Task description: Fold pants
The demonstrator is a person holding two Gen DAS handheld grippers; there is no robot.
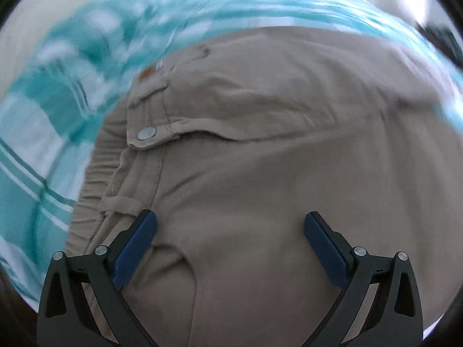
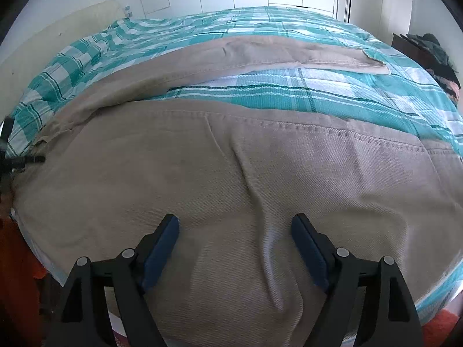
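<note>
pants point(image 2: 202, 179): beige | bedspread point(image 2: 332, 92): teal-white plaid | gripper pads point(image 1: 136, 248): blue

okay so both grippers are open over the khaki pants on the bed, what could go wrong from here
1. The right hand-held gripper straddles a raised wrinkle in the pants; closing may pinch just one layer.
2. The left hand-held gripper view is blurred, so it may miss the waistband near the button.
3. Either could snag the checked bedspread.
</note>
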